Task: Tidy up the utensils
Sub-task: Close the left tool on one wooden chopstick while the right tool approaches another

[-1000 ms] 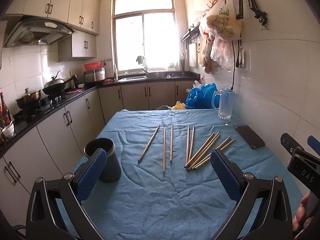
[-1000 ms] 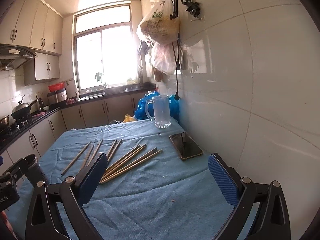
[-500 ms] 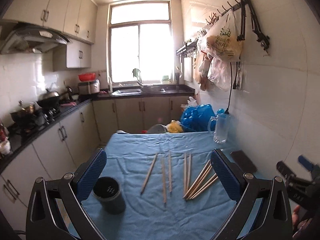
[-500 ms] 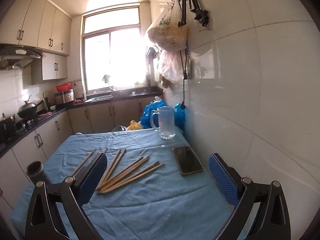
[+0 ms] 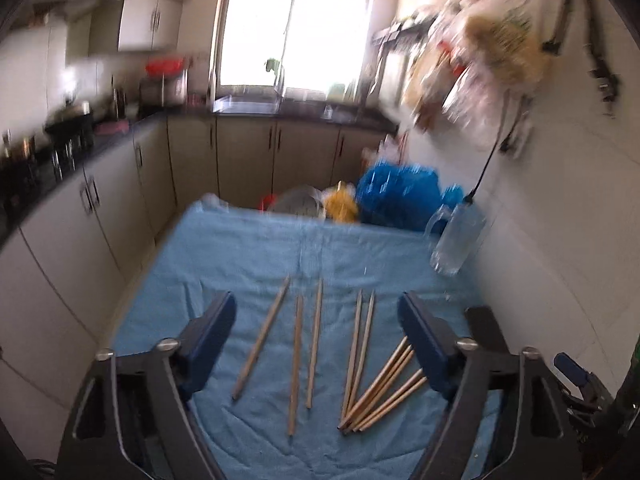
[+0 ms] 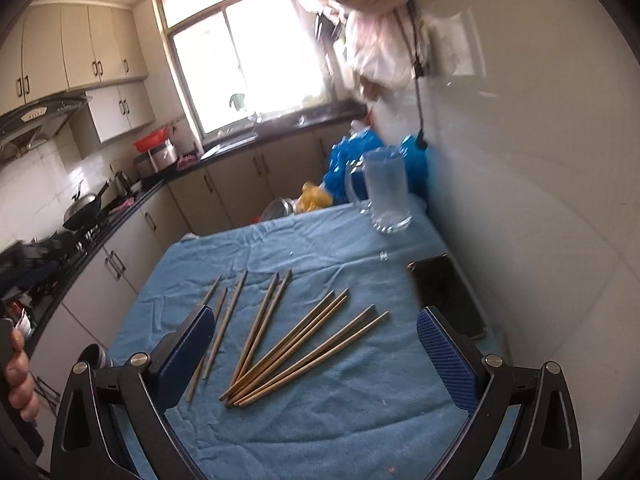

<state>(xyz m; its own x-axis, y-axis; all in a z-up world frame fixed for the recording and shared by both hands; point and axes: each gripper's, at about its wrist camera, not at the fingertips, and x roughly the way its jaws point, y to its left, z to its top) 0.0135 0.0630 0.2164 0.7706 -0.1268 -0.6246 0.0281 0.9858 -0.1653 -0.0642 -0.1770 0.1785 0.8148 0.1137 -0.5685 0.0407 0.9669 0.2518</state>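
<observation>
Several wooden chopsticks lie loose on the blue tablecloth: three apart on the left, a pair in the middle, a fanned bundle on the right. My left gripper hovers above them with its jaws closing and nothing between the pads. My right gripper stands open over the same chopsticks, above the bundle, and holds nothing. A dark cylindrical holder peeks out behind the right gripper's left finger, at the table's left edge. The left wrist view is blurred.
A glass mug stands at the far right of the table, and a black phone lies by the tiled wall. Blue bags sit beyond the far edge. Cabinets run along the left. A hand shows at the left edge.
Both views have swung across the table, and the chopsticks now sit lower and nearer in frame. The dark holder has left the left wrist view. The left jaws stand narrower than before.
</observation>
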